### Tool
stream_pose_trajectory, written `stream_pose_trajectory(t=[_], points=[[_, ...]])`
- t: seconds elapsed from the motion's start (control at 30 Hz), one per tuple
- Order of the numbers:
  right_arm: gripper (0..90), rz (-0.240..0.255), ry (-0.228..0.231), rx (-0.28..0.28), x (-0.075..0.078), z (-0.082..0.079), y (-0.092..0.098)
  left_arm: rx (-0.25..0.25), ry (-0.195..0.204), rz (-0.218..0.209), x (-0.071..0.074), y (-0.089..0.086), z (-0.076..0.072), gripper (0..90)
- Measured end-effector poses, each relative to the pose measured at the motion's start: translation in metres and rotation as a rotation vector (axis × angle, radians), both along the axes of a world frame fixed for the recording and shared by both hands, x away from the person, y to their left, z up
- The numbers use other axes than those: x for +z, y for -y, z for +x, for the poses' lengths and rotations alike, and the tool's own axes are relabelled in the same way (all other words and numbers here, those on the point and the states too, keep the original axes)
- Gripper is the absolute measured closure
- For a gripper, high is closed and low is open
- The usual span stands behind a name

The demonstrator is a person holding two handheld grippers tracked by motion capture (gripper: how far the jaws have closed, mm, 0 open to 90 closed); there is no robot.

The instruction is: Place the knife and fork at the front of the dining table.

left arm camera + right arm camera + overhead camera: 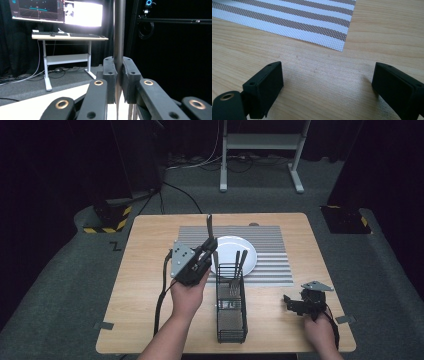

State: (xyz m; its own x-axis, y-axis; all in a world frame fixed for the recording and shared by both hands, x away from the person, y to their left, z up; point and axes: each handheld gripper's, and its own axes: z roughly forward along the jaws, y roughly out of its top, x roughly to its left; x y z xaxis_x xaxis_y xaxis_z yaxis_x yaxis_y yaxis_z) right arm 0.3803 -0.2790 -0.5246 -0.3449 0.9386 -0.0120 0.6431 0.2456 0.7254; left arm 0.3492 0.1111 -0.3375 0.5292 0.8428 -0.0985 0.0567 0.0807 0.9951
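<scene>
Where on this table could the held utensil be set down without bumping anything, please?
Bare wood lies left of the striped mat, and between the wire caddy and the right gripper. It is crowded around the white plate and caddy, where the left gripper holds the utensil.

place: lab | cues: black curtains (175, 62), monitor (37, 10), desk (70, 37)

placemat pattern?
The placemat has grey and white stripes in a fine mesh weave, clearest in the right gripper view.
</scene>
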Motion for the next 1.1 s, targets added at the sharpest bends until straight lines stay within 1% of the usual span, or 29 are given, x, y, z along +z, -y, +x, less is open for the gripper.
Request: stream_pose_trajectory(t=[0.13,0.17,0.2,0.23,0.27,0.3,0.37,0.47,0.53,0.67,0.83,0.9,0.97,1.0,1.03,1.1], points=[[9.7,0.001,0.001,0.0,0.0,0.0,0.0,0.028,-0.009,-0.002,0.002,-0.01,0.002,82.3],[9.6,0.001,0.001,0.0,0.0,0.0,0.0,0.044,-0.015,0.003,0.0,-0.014,0.004,82.3],[9.6,0.001,0.001,0.0,0.0,0.0,0.0,0.044,-0.015,0.003,0.0,-0.014,0.004,82.3],[9.6,0.0,-0.001,-0.001,0.0,0.0,0.0,0.062,-0.021,0.005,-0.003,-0.018,0.006,82.3],[9.6,0.0,-0.001,-0.001,0.0,0.0,0.0,0.062,-0.021,0.005,-0.003,-0.018,0.006,82.3],[9.6,0.0,-0.001,0.0,0.0,0.0,0.0,0.073,-0.026,0.008,-0.005,-0.021,0.007,82.3],[9.6,0.0,-0.001,0.0,0.0,0.0,0.0,0.099,-0.032,0.02,-0.01,-0.025,0.009,82.3],[9.6,-0.001,0.0,0.0,0.0,0.0,0.0,0.126,-0.056,0.025,-0.019,-0.03,0.014,82.4],[9.7,0.001,0.001,0.0,0.0,0.0,0.0,0.142,-0.076,0.041,-0.025,-0.033,0.019,82.3],[9.7,0.001,0.001,0.0,0.0,0.0,0.0,0.178,-0.106,0.053,-0.037,-0.039,0.029,82.3],[9.7,0.001,0.001,0.001,0.0,0.0,0.0,0.214,-0.127,0.061,-0.05,-0.043,0.039,82.4],[10.0,-0.002,0.001,0.008,0.0,0.0,0.0,0.225,-0.143,0.06,-0.056,-0.044,0.043,82.3],[10.0,-0.002,0.001,0.008,0.0,0.0,-0.001,0.236,-0.153,0.071,-0.06,-0.045,0.046,82.4],[10.0,-0.002,0.002,0.01,0.0,0.0,0.0,0.247,-0.162,0.081,-0.064,-0.046,0.049,82.4],[10.0,-0.002,0.002,0.01,0.0,0.0,0.0,0.247,-0.162,0.081,-0.064,-0.046,0.049,82.4],[10.0,-0.002,0.002,0.009,0.0,0.0,0.0,0.257,-0.17,0.099,-0.068,-0.046,0.051,82.4]])
